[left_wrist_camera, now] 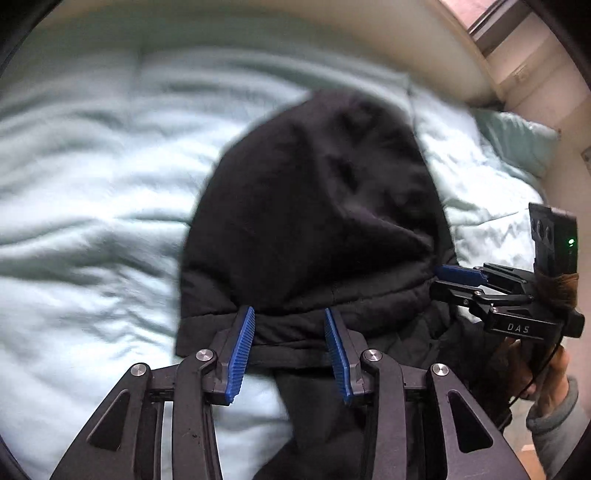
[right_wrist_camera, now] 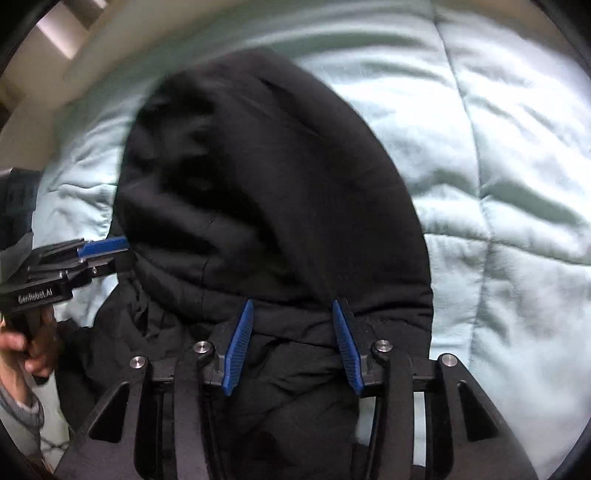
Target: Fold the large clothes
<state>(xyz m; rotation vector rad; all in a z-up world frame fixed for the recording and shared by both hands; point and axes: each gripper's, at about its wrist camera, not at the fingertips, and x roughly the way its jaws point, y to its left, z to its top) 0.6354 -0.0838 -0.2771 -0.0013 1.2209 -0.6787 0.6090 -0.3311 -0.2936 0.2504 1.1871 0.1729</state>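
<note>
A black padded jacket [left_wrist_camera: 314,206] lies on a pale green quilt [left_wrist_camera: 92,184], its hood folded over toward the far side. My left gripper [left_wrist_camera: 290,317] is open, its blue pads straddling the hood's base seam. My right gripper [right_wrist_camera: 291,310] is open too, its pads either side of the same seam further along. The right gripper shows in the left wrist view [left_wrist_camera: 461,280] at the jacket's right edge. The left gripper shows in the right wrist view [right_wrist_camera: 107,251] at the jacket's left edge. The jacket [right_wrist_camera: 266,184] fills most of the right wrist view.
The quilt [right_wrist_camera: 498,166] covers a bed that runs to a beige wall [left_wrist_camera: 424,44]. A green pillow [left_wrist_camera: 517,136] lies at the far right by a window frame [left_wrist_camera: 495,22]. The person's hands [left_wrist_camera: 550,380] hold the gripper handles.
</note>
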